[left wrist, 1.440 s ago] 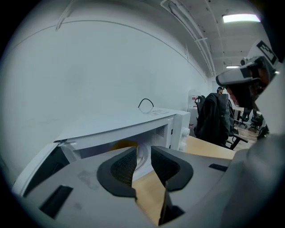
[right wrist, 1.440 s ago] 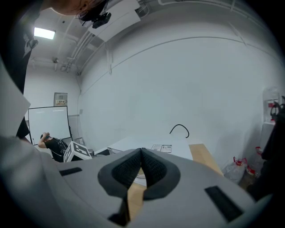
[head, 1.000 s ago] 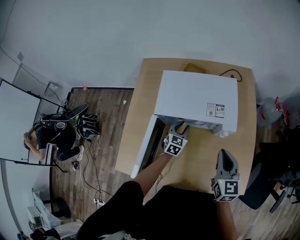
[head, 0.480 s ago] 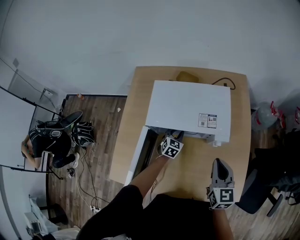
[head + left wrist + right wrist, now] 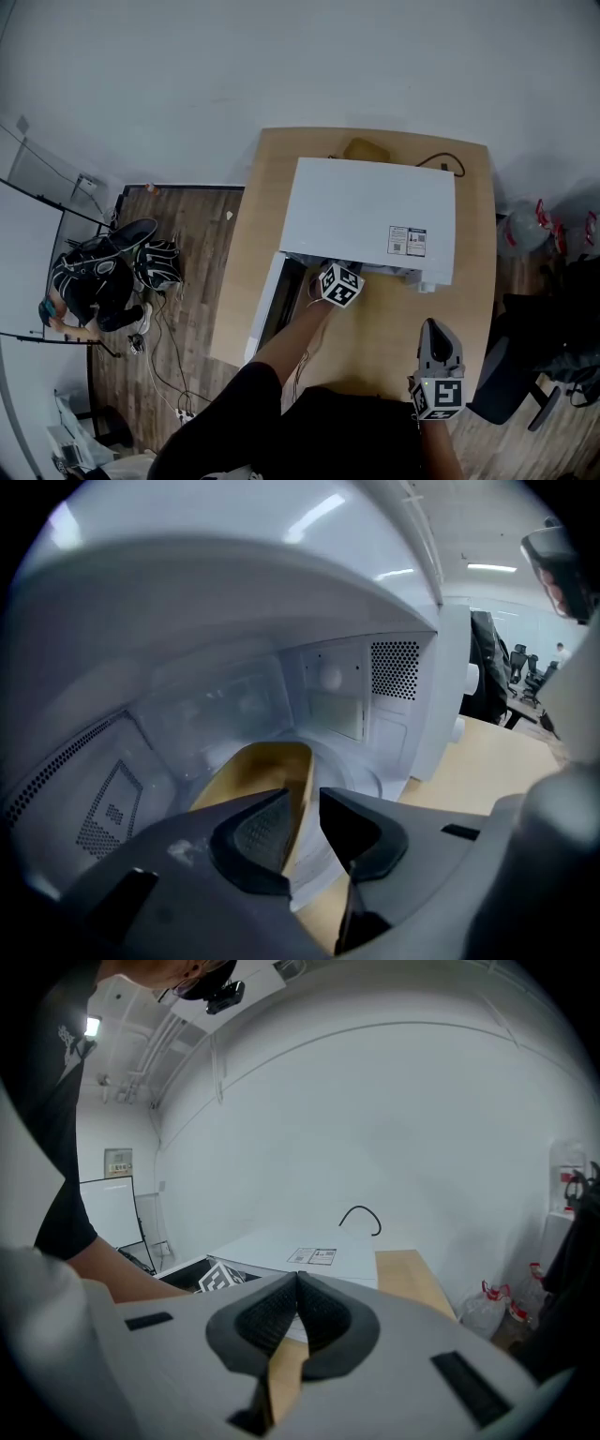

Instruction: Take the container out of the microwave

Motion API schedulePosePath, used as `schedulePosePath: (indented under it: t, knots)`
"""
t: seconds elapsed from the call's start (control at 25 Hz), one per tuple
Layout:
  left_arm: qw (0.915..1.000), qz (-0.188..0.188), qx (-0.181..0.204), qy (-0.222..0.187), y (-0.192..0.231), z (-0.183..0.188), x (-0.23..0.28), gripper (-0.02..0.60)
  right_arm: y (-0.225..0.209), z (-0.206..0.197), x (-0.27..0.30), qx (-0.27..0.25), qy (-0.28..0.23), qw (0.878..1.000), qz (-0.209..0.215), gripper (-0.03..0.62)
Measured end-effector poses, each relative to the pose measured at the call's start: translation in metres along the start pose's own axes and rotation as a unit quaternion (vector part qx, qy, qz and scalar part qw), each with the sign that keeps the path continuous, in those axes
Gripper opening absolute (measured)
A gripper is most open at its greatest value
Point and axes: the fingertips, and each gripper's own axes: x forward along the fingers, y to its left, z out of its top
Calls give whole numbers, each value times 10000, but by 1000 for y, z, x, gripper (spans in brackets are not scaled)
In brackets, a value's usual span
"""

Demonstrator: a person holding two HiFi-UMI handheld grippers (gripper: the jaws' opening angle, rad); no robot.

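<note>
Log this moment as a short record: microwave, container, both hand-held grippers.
microwave: white, on the wooden table, door swung open
container: yellow, sitting inside the microwave
left hand-held gripper: reaching into the microwave, jaws apart, container's rim in line between them, no grip visible
right hand-held gripper: jaws together, empty, held above the table, clear of the microwave

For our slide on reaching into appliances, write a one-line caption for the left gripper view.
Left tool, jaws apart, inside the open microwave, a yellow container rim between them.
</note>
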Motion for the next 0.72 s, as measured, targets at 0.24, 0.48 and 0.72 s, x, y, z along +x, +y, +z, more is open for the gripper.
schedulePosePath:
  t: [0.24, 0.48, 0.72]
  knots:
    - [9996, 139, 211, 102, 1, -2, 3, 94, -2, -3, -2, 16, 22, 10000, -66, 58]
    - [9982, 137, 424, 396, 4, -13, 9, 117, -5, -5, -3, 34, 23, 9999, -120, 59]
    - [9972, -91, 431, 609, -1, -21, 16, 123, 0, -5, 0, 31, 32, 10000, -75, 58]
